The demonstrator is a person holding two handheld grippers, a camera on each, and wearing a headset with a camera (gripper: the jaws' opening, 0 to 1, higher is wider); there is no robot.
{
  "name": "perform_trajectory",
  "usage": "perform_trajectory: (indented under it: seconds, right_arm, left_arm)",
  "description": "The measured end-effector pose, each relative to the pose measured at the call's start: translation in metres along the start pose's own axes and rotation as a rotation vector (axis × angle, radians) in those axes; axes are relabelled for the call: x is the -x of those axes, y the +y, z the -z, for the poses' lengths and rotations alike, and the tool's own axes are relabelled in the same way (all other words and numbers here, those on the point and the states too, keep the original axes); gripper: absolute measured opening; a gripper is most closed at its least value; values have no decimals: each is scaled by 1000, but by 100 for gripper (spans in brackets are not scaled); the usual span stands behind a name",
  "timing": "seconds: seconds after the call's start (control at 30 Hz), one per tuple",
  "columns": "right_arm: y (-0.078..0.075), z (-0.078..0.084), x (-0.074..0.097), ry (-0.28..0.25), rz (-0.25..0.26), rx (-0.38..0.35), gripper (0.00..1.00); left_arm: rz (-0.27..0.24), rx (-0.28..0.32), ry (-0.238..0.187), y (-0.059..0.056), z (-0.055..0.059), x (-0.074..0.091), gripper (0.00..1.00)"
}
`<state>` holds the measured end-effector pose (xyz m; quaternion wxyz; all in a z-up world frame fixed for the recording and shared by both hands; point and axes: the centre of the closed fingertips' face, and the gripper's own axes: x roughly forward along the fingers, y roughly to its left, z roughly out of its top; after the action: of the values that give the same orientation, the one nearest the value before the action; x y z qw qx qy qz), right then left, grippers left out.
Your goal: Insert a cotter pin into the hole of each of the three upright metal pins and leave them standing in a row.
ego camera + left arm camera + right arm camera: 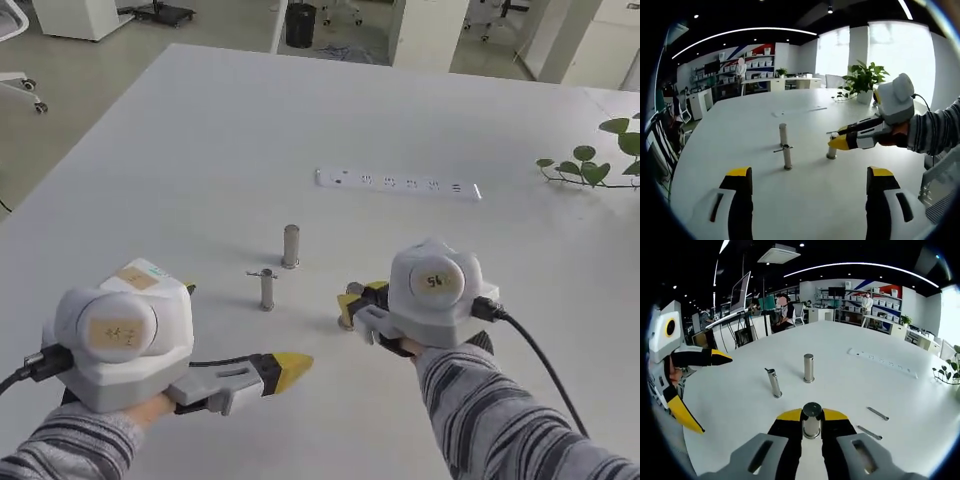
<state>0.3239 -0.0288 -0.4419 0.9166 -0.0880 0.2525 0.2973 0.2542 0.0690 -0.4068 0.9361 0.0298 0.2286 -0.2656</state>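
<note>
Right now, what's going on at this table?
A person holds a gripper in each hand. The right gripper is shut on the nearest metal pin, standing on the table. The middle pin has a cotter pin through it; the far pin looks bare. Two loose cotter pins lie nearby. The left gripper is open and empty.

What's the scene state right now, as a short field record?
far pin: upright, no cotter pin in it
middle pin: upright, cotter pin through its top
near pin: upright, gripped
right gripper: shut on near pin
left gripper: open, holding nothing
loose cotter pins: two, flat on table
</note>
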Motion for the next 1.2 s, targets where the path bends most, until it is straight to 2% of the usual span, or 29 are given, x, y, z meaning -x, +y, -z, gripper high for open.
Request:
perform_trajectory:
  seconds: [0.17, 0.3, 0.53, 0.77, 0.83, 0.87, 0.93, 1.0, 1.1, 1.2]
  right_arm:
    - [7, 5, 2, 1, 8, 6, 8]
    - [10, 11, 3, 5, 22, -29, 8]
    - [16, 13, 7, 5, 27, 2, 8]
    - [16, 14, 9, -2, 55, -17, 9]
    - [16, 14, 8, 1, 61, -63, 9]
    - [15, 14, 8, 6, 59, -91, 9]
    - [15, 14, 8, 7, 53, -90, 10]
    - [17, 12, 9, 4, 25, -106, 13]
    - [19, 10, 13, 4, -2, -101, 19]
    - [18, 13, 18, 29, -29, -96, 18]
  left_arm:
    - [4, 9, -6, -2, 1, 1, 94]
    - [8, 10, -2, -4, 3, 1, 94]
    - [10, 11, 4, -6, 6, 3, 93]
    - [9, 5, 14, -8, 9, 4, 93]
    - [9, 4, 14, -9, 10, 5, 93]
    - [9, 5, 12, -9, 10, 5, 93]
    - [5, 3, 4, -10, 9, 5, 93]
    - [3, 0, 4, -10, 8, 6, 93]
    - [3, 2, 4, -10, 9, 6, 93]
    - [0, 0, 9, -10, 9, 7, 93]
